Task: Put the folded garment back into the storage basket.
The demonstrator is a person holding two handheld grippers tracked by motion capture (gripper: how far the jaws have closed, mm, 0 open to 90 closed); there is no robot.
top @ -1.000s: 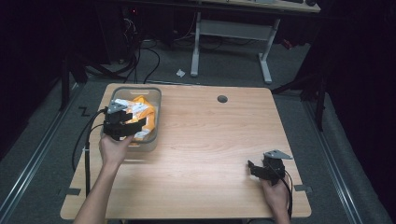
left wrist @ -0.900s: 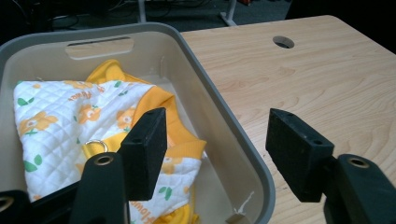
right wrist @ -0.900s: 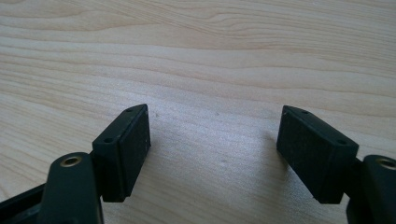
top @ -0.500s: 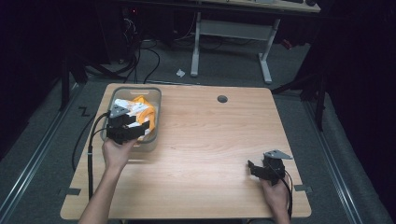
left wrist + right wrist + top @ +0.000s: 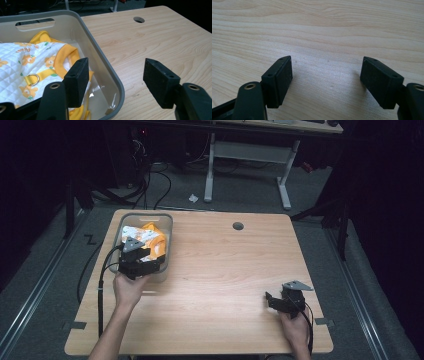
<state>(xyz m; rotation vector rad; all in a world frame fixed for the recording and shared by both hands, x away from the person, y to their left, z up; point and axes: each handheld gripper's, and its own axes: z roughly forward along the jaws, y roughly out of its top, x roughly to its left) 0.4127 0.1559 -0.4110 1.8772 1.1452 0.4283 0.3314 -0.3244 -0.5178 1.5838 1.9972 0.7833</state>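
Grey bin (image 5: 110, 72) holds a quilted garment (image 5: 27, 67); the left gripper (image 5: 116, 80) straddles its wall, jaws wide. Right gripper (image 5: 325, 82) rests wide on the table (image 5: 324, 32).

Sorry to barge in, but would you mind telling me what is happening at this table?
A person holds a gripper in each hand at a wooden table. The left gripper hangs open over the right wall of a grey bin, one jaw inside, one outside. In the bin lies a white and orange quilted garment, not gripped. The right gripper sits open above bare wood near the table's front right corner.
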